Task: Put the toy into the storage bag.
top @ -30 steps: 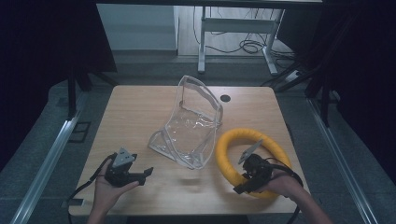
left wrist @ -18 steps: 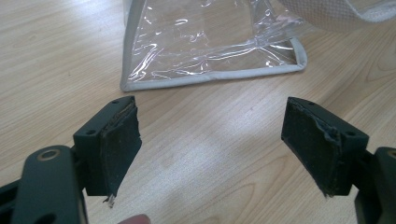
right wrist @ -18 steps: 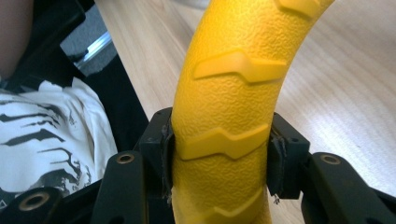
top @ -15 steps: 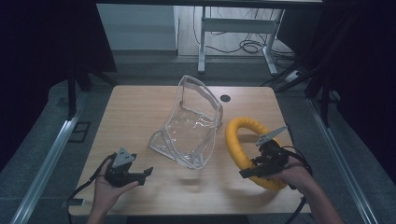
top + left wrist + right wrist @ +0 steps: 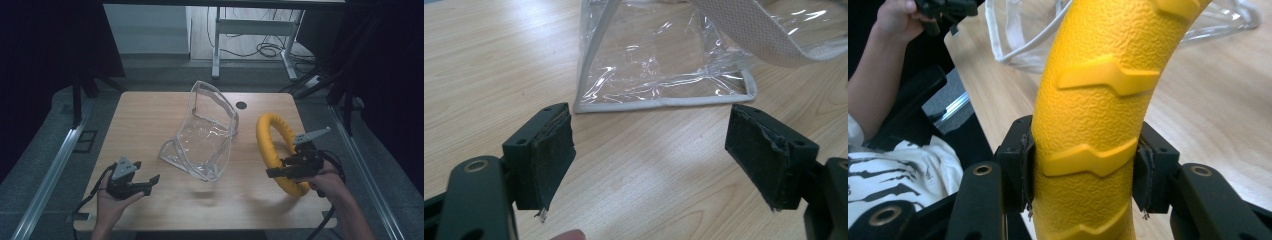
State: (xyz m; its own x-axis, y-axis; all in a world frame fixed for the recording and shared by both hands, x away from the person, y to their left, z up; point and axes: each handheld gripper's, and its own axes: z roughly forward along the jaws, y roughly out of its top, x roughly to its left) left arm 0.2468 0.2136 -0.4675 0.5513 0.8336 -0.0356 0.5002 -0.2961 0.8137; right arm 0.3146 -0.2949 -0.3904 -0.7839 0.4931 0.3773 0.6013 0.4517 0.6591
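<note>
Near left corner of the wooden bench [image 5: 150, 115]: left tongs [image 5: 148, 183], jaws spread wide and holding nothing, low over the surface and pointing toward a clear plastic pouch with white trim [image 5: 207, 135] at centre, its near edge just beyond the jaws [image 5: 664, 102]. Right side: right tongs [image 5: 278, 172] clamped on the near arc of a yellow textured ring [image 5: 272, 150], tipped up on edge with pads pressed against both sides [image 5: 1093, 125].

yellow ring [image 5: 274, 152], clear white-trimmed bag [image 5: 205, 142], pale wood table [image 5: 140, 125], black grippers.
</note>
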